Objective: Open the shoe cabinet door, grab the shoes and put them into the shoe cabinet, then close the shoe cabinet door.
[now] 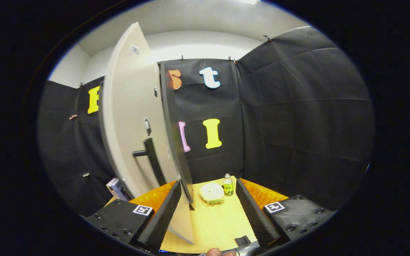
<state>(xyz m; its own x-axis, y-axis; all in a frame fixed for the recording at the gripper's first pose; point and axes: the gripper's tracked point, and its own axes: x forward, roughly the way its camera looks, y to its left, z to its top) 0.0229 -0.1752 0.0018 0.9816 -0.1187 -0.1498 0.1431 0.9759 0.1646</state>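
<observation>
The shoe cabinet door (133,117) is a tall pale panel that stands swung open, and I see it nearly edge-on. Its dark edge (174,142) runs down to just inside my left finger (162,217). A dark bar handle (151,160) sticks out from the door's face to the left of that edge. My gripper (208,182) is open, fingers wide apart; only the door's lower edge reaches between them, close to the left finger. Neither finger presses on it.
Beyond the fingers a light wooden surface (219,224) carries a round pale object (212,193) and a small green-labelled bottle (228,185). A book (117,188) leans left of the door. A small black item (242,240) and a person's fingertip (214,252) show nearest me.
</observation>
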